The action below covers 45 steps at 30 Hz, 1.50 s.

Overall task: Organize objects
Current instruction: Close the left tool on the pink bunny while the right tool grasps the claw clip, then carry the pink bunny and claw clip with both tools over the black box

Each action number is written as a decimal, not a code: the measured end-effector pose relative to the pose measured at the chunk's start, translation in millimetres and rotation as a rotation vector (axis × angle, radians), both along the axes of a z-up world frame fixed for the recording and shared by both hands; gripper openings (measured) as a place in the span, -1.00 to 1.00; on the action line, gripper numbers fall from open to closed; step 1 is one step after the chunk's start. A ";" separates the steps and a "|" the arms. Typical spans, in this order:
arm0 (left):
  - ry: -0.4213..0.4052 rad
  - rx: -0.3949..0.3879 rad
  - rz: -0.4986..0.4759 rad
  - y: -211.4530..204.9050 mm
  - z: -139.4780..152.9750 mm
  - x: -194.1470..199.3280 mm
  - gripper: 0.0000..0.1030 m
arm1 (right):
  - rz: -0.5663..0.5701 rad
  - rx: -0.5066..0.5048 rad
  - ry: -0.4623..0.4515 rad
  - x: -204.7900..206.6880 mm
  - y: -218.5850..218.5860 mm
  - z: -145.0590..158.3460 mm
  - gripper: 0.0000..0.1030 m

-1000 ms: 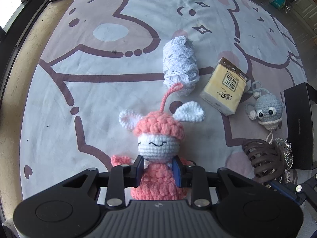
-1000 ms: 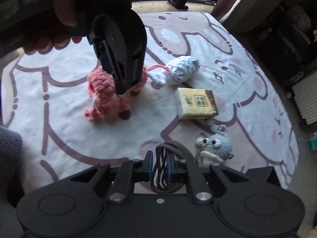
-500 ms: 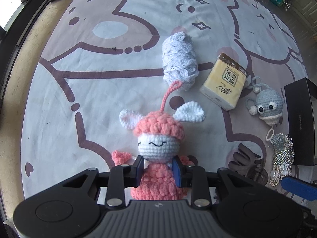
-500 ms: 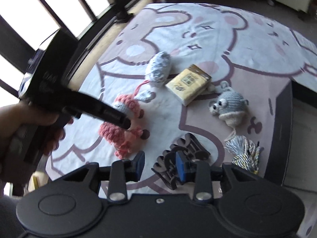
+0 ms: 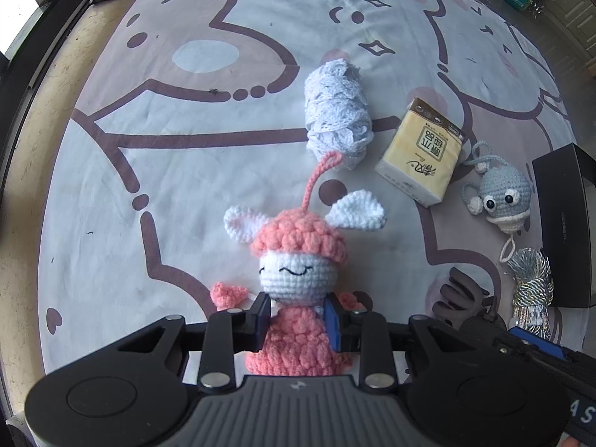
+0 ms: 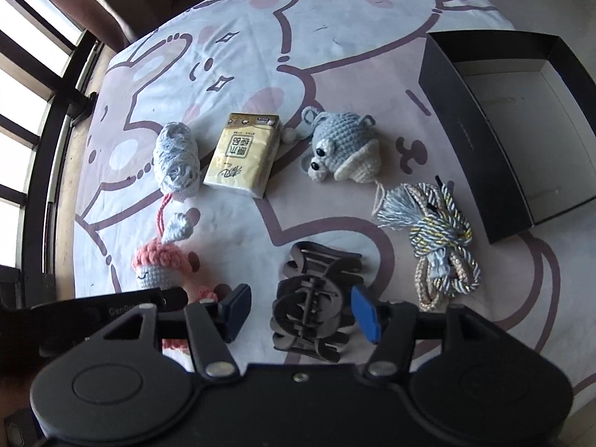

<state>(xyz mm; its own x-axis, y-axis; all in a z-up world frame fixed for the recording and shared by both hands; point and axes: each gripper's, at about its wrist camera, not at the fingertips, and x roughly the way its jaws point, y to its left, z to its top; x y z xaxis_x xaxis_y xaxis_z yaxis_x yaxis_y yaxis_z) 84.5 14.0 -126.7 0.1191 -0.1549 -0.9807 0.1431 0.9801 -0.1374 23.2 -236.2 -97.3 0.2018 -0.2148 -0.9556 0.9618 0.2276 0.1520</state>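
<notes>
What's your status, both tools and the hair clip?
Left tool shut on pink doll. Right tool just opened, hair clip loose between pads. Black box open, path clear.

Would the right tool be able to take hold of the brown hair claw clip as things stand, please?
Probably yes: the right tool has just been opening, and the hair claw clip lies on the sheet between its pads, neither pressing on it, with nothing over it.

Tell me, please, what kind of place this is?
Probably a room at home: a cartoon-print sheet covers a bed or mat beside windows, with crochet toys, tissues and a box on it.
</notes>
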 end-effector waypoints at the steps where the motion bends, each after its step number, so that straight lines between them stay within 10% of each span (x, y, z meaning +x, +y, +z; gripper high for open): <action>1: -0.001 0.002 -0.002 -0.3 0.1 0.1 -0.37 | -0.008 0.004 0.007 1.5 0.5 -3.7 0.18; 10: -0.006 0.000 -0.004 -0.4 1.4 -0.1 -0.38 | 0.112 -0.029 0.128 18.1 9.5 -19.9 -0.07; 45: -0.288 -0.168 0.062 -28.5 115.3 -31.0 -0.39 | 0.184 -0.325 -0.037 -25.9 5.1 94.1 -0.08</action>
<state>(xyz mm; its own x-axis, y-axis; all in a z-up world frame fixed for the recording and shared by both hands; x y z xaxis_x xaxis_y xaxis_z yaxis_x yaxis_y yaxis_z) 53.6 -14.6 -11.4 0.4018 -0.2955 -0.8668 0.1403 0.9552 -0.2606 -2.7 -231.1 -3.2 0.2987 -0.4624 -0.8349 0.8955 0.4381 0.0778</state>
